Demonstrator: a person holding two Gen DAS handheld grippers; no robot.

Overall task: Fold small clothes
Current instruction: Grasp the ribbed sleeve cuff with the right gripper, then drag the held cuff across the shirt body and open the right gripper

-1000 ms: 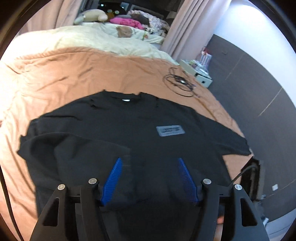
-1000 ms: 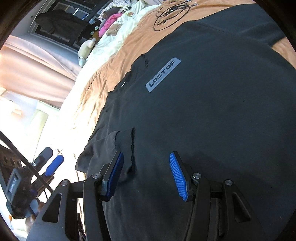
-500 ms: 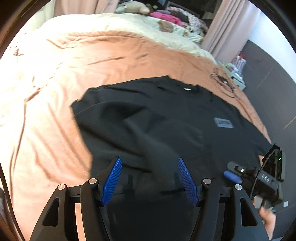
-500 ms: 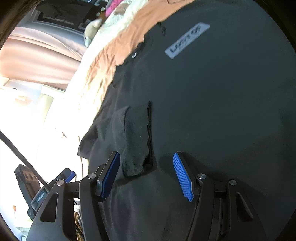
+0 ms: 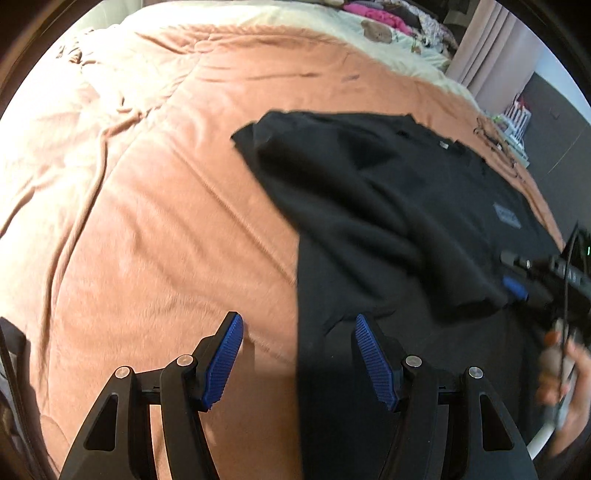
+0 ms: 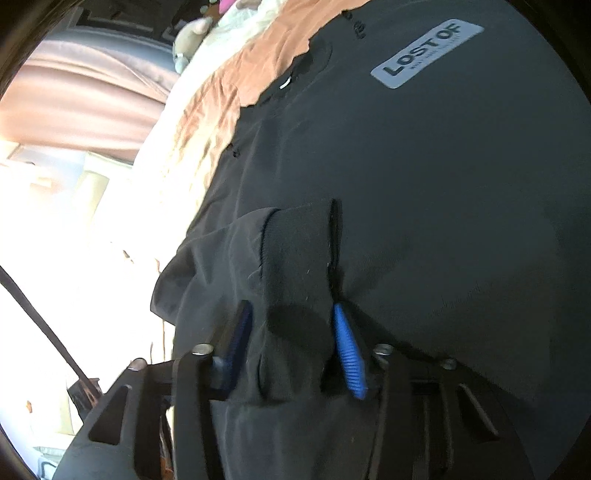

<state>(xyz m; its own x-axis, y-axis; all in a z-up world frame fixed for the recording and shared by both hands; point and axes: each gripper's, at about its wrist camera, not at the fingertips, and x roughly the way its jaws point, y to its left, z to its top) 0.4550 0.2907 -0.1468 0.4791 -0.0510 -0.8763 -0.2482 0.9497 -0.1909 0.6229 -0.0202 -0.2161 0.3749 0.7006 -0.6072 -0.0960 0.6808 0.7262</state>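
A black sweatshirt point(image 5: 388, 206) with a grey label point(image 6: 426, 53) lies flat on an orange blanket point(image 5: 166, 221). Its left sleeve is folded in across the chest, with the cuff point(image 6: 295, 251) lying on the body. My right gripper point(image 6: 291, 314) is closing on that cuff; the fabric bunches between the blue pads point(image 6: 347, 354). In the left wrist view one right pad point(image 5: 515, 288) sits at the cuff's end, with a hand point(image 5: 565, 376) behind it. My left gripper point(image 5: 297, 325) hovers open over the shirt's side edge near the hem, with nothing between its fingers.
Rumpled orange blanket stretches left of the shirt. A cream duvet point(image 5: 295, 18) and a pile of clothes and soft toys point(image 5: 384, 18) lie at the far end. Cables point(image 5: 495, 136) rest on the blanket past the collar, beside a curtain point(image 5: 491, 48).
My left gripper swung left and down from over the shirt's middle to its side edge. My right gripper advanced onto the folded sleeve cuff and its jaws narrowed around it.
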